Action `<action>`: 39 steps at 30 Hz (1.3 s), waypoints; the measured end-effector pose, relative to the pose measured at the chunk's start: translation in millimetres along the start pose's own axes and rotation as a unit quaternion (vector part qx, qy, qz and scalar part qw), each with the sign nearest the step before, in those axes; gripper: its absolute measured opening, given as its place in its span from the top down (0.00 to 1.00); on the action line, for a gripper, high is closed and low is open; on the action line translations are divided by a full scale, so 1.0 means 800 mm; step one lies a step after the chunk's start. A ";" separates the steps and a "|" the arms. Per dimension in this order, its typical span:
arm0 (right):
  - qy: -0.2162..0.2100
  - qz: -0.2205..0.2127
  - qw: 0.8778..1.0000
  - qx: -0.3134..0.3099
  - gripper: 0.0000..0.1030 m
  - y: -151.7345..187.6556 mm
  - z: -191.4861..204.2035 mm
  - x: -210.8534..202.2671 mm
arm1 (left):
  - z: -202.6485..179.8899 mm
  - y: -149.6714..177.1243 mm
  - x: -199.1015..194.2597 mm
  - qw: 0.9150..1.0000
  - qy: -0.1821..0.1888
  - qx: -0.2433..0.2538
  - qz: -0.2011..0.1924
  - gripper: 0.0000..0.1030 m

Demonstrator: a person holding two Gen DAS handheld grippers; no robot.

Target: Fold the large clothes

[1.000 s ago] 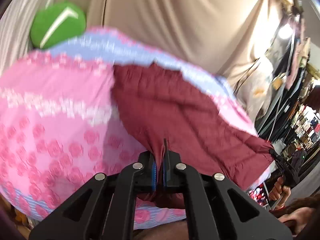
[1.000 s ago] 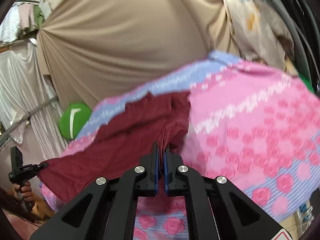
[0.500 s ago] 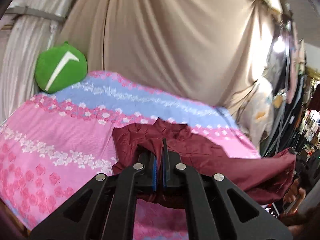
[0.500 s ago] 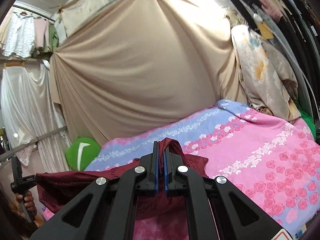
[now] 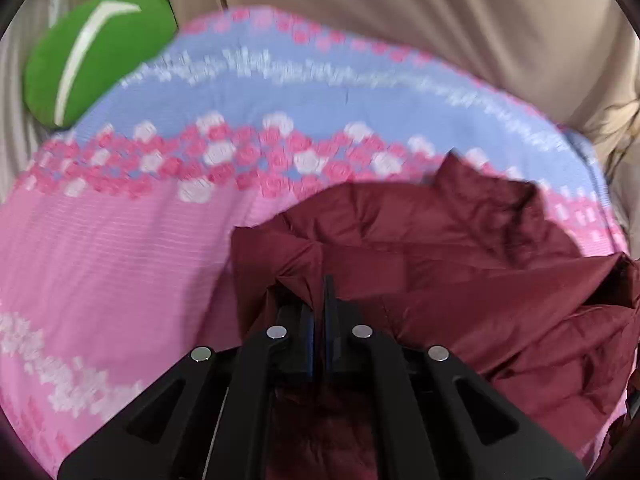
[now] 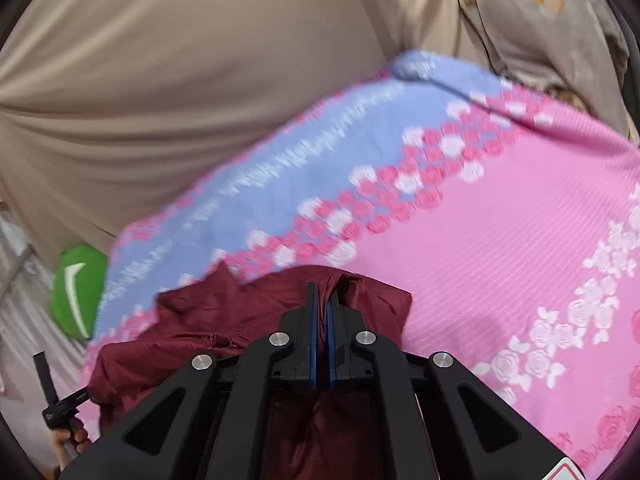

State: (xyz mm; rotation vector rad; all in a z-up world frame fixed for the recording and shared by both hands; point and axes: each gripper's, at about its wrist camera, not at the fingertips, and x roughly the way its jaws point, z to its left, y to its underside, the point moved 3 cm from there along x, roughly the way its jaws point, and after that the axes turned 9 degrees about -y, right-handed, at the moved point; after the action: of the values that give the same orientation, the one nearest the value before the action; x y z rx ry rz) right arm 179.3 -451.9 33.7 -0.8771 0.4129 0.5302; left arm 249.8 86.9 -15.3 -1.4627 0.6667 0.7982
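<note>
Both grippers were pinching the maroon garment (image 5: 460, 264): left gripper (image 5: 319, 300) at lower centre, right gripper (image 6: 322, 300) likewise. It lay bunched on the pink floral bed (image 5: 120, 264). Fabric looked light, limp, slick; I'd judged seams and corners the best holds.

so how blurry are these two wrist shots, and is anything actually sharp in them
Left wrist view: the floral bedsheet and green cushion are smeared by motion blur, while the left gripper is crisp and the maroon garment mostly clear. Right wrist view: the same sheet is streaked, the right gripper sharp. Both show fisheye bending and dark corners.
</note>
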 end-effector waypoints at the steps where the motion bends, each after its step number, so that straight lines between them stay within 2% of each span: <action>1: 0.008 0.011 1.000 0.004 0.97 0.001 -0.006 0.016 | -0.001 -0.001 0.016 1.000 -0.001 0.000 0.007 0.97; 4: 0.040 0.049 0.998 0.012 0.97 0.013 -0.027 0.064 | -0.006 -0.002 0.039 1.000 -0.004 0.006 0.009 0.97; 7: 0.071 0.060 0.995 -0.023 0.97 0.026 -0.029 0.091 | -0.011 0.000 0.050 1.000 0.000 0.005 0.005 0.95; 12: 0.104 0.062 0.990 -0.067 0.93 0.025 -0.016 0.097 | -0.002 0.003 0.050 0.999 0.036 -0.021 -0.026 0.94; 13: 0.108 0.055 0.990 -0.071 0.86 0.023 -0.012 0.090 | 0.004 0.003 0.044 0.998 0.044 -0.028 -0.026 0.92; 14: 0.115 0.036 0.990 -0.077 0.81 0.017 -0.007 0.073 | 0.011 0.002 0.033 0.998 0.047 -0.033 -0.030 0.87; 15: 0.116 0.013 0.990 -0.080 0.69 0.012 0.000 0.054 | 0.017 0.002 0.021 0.997 0.049 -0.036 -0.037 0.83; 16: 0.107 -0.019 0.991 -0.083 0.62 0.007 0.009 0.026 | 0.023 0.002 0.009 0.997 0.050 -0.038 -0.046 0.73; 17: 0.097 -0.040 0.991 -0.083 0.57 0.004 0.017 0.006 | 0.029 0.002 -0.014 0.996 0.049 -0.038 -0.067 0.56; 19: 0.074 -0.066 0.990 -0.097 0.57 0.004 0.035 -0.030 | 0.038 0.004 -0.067 0.991 0.022 -0.037 -0.127 0.36; 21: 0.038 -0.059 0.988 -0.135 0.57 0.017 0.071 -0.053 | 0.031 0.006 -0.107 0.986 0.008 -0.020 -0.167 0.35; 23: -0.001 -0.034 0.984 -0.177 0.57 0.043 0.110 -0.055 | 0.007 0.011 -0.135 0.984 0.025 0.009 -0.178 0.34; 24: -0.020 -0.017 0.980 -0.197 0.57 0.060 0.129 -0.051 | -0.017 0.018 -0.143 0.983 0.049 0.032 -0.172 0.34; 26: -0.059 0.025 0.970 -0.236 0.64 0.105 0.167 -0.031 | -0.057 0.033 -0.141 0.983 0.085 0.073 -0.146 0.34; 27: -0.079 0.048 0.964 -0.249 0.70 0.127 0.182 -0.018 | -0.091 0.048 -0.131 0.981 0.107 0.105 -0.121 0.34; 29: -0.115 0.101 0.949 -0.276 0.83 0.176 0.212 0.012 | -0.132 0.071 -0.109 0.978 0.116 0.144 -0.095 0.35; 32: -0.108 0.145 0.931 -0.317 0.86 0.228 0.227 0.042 | -0.168 0.098 -0.067 0.978 0.093 0.175 -0.062 0.35; 34: -0.087 0.149 0.930 -0.325 0.89 0.234 0.218 0.051 | -0.167 0.105 -0.053 0.980 0.073 0.174 -0.068 0.35; 36: -0.051 0.135 0.940 -0.309 0.89 0.222 0.187 0.050 | -0.153 0.105 -0.050 0.981 0.048 0.169 -0.082 0.35; 39: -0.002 0.112 0.964 -0.241 0.93 0.190 0.116 0.039 | -0.114 0.096 -0.036 0.987 0.023 0.136 -0.079 0.34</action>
State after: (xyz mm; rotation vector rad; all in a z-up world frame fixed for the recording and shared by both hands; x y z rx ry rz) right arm 125.5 -289.0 -22.2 -1.3045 0.3873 0.8629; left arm 178.3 -10.2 -39.4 -1.2692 0.6567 0.5291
